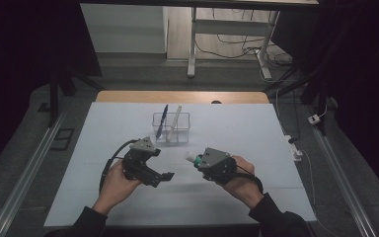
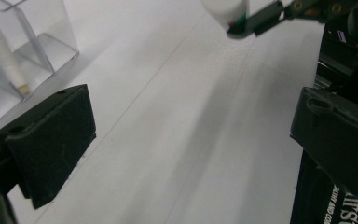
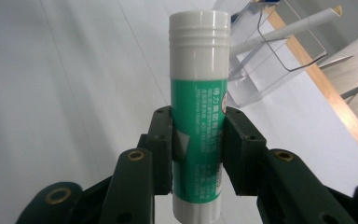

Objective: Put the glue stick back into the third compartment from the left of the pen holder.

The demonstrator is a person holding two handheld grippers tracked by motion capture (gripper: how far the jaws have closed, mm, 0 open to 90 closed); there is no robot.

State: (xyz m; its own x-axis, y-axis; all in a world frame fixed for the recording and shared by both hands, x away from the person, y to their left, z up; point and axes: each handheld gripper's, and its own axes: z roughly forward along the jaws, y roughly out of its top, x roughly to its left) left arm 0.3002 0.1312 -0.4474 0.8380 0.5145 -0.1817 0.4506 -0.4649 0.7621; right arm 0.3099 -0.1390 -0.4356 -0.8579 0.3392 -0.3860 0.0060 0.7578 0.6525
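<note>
table (image 1: 256,133): white sheet | holder (image 1: 170,129): clear, mid-table, blue pen (image 1: 162,121) and white stick (image 1: 174,122) leaning inside | left gripper (image 1: 165,177): jaws wide apart, nothing between | right gripper (image 3: 198,140): jaws clamped on glue stick (image 3: 199,112), white cap pointing toward holder, just right of it

Ahead of your hands only the clear holder (image 1: 171,128) with its two pens stands on the bench (image 1: 237,128); bare surface lies on both sides of it.
</note>
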